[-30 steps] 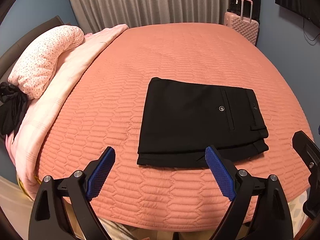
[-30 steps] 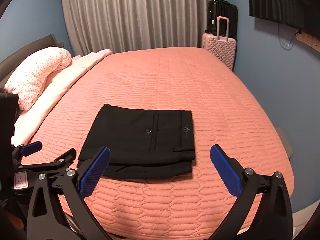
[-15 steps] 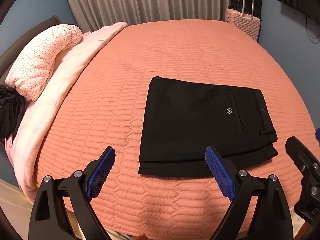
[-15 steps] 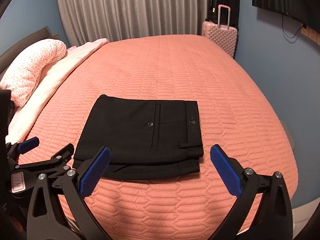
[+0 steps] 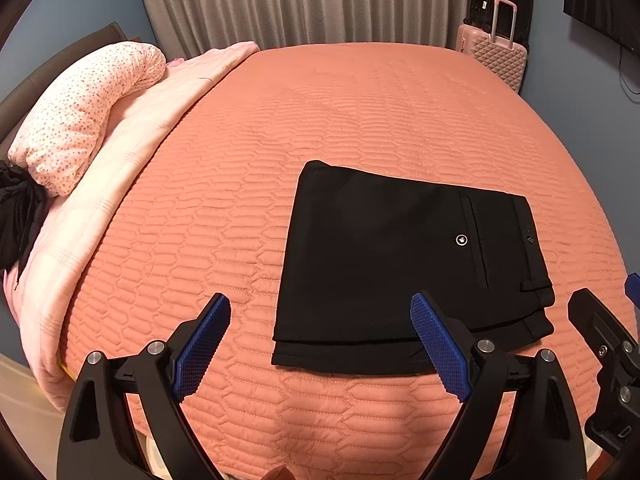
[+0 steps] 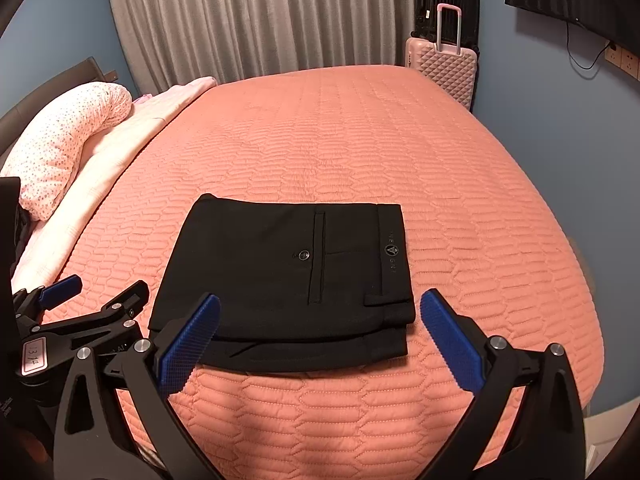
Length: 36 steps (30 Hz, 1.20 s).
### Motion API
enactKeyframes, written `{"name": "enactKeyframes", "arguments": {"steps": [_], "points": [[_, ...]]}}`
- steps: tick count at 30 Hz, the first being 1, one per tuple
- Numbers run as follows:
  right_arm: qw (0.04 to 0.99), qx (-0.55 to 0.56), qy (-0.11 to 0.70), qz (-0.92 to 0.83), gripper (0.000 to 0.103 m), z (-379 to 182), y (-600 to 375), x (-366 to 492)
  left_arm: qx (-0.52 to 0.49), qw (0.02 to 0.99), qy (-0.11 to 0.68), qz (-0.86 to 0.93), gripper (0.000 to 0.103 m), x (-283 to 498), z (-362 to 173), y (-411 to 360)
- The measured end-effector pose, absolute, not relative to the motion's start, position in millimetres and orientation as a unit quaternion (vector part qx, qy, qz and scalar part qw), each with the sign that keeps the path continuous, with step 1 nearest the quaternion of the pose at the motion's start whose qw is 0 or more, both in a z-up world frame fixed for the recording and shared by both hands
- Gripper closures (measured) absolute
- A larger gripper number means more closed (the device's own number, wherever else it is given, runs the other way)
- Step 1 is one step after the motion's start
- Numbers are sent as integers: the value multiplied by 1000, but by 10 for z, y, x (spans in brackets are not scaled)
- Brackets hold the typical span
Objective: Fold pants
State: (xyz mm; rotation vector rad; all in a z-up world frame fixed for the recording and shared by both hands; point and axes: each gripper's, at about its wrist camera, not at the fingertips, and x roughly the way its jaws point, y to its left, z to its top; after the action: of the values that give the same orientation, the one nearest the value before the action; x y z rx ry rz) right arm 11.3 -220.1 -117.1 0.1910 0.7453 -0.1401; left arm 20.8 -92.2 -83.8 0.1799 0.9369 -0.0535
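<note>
Black pants [image 5: 404, 264], folded into a compact rectangle, lie flat on a salmon quilted bedspread [image 5: 360, 120] near the bed's front edge, the back pocket with its button [image 5: 461, 240] facing up and the waistband at the 3 o'clock side. The left gripper [image 5: 320, 344] hovers at the near edge of the bed with its blue-padded fingers [image 5: 202, 344] spread wide and nothing between them; from its camera the pants sit at about 1 o'clock, their front-left corner falling between the two fingers while the rest of the bundle extends past the right finger. The right gripper [image 6: 320, 342] is likewise spread apart and empty, held just short of the garment; in its view the pants [image 6: 288, 280] lie dead ahead at 12 o'clock, the lower folded layers showing along the near edge between the pads, neither of which can be seen to touch the cloth. Each tool appears in the other's camera: the left one at 9 o'clock in the right view, part of the right one at 3 o'clock in the left view. A dotted pink pillow [image 5: 84, 116] and a pale pink blanket [image 5: 132, 140] occupy the 10 o'clock side of the bed, grey curtains [image 6: 256, 20] hang at 12 o'clock, and a pink suitcase [image 6: 442, 60] stands against the blue wall [image 6: 560, 92] at 1 o'clock.
</note>
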Motion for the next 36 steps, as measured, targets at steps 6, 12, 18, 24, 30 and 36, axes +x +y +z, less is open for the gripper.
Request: {"name": "enactKeyframes", "arguments": {"steps": [6, 12, 18, 24, 30, 36], "points": [[922, 95, 370, -68, 5, -1217, -2263, 115, 97, 884, 456, -18, 13, 219, -891, -925], [916, 100, 386, -41, 5, -1418, -2373, 130, 138, 874, 465, 5, 13, 250, -1103, -911], [896, 111, 427, -51, 5, -1673, -2625, 240, 124, 836, 535, -2, 13, 376, -1617, -641], [896, 145, 417, 43, 5, -1734, -2350, 453, 61, 847, 527, -31, 13, 431, -1556, -610], [857, 141, 493, -55, 13, -2412, -2732, 610, 149, 823, 548, -24, 13, 520, -2063, -804], [874, 179, 451, -24, 16, -2095, -2861, 365, 134, 835, 533, -12, 12, 469, -1968, -714]]}}
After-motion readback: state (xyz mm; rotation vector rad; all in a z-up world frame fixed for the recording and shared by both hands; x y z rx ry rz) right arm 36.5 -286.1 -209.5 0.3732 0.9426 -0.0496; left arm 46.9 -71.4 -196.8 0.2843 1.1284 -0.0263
